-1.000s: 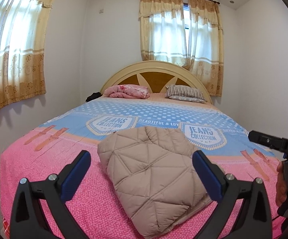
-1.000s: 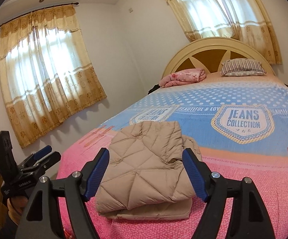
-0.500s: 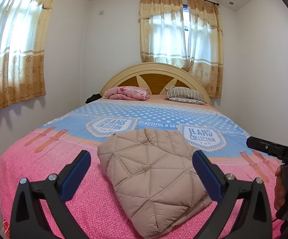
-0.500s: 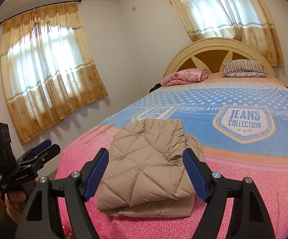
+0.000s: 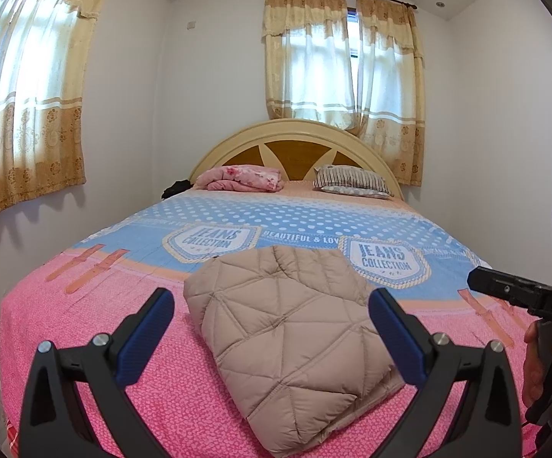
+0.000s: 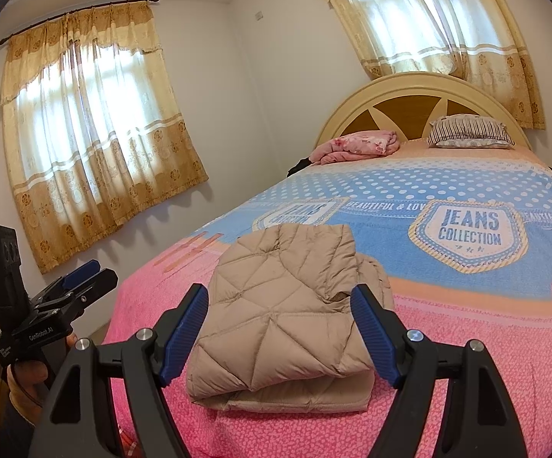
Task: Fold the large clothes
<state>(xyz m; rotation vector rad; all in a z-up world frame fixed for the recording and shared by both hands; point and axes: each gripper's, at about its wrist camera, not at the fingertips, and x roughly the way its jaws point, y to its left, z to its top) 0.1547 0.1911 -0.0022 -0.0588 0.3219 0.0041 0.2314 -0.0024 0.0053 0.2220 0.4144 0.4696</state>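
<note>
Claws (image 5: 272, 328) apart; tan quilted jacket (image 5: 295, 336) lies folded.

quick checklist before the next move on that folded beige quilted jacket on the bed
1. Beige quilted jacket folded into a compact stack: ok.
2. Jacket fully on the pink and blue bedspread: ok.
3. Left gripper open, holding nothing: ok.
4. Right gripper open, holding nothing: ok.
5. Lower layers lined up: not ok, they stick out at the near edge.
6. Sleeves tucked inside: cannot tell.
</note>
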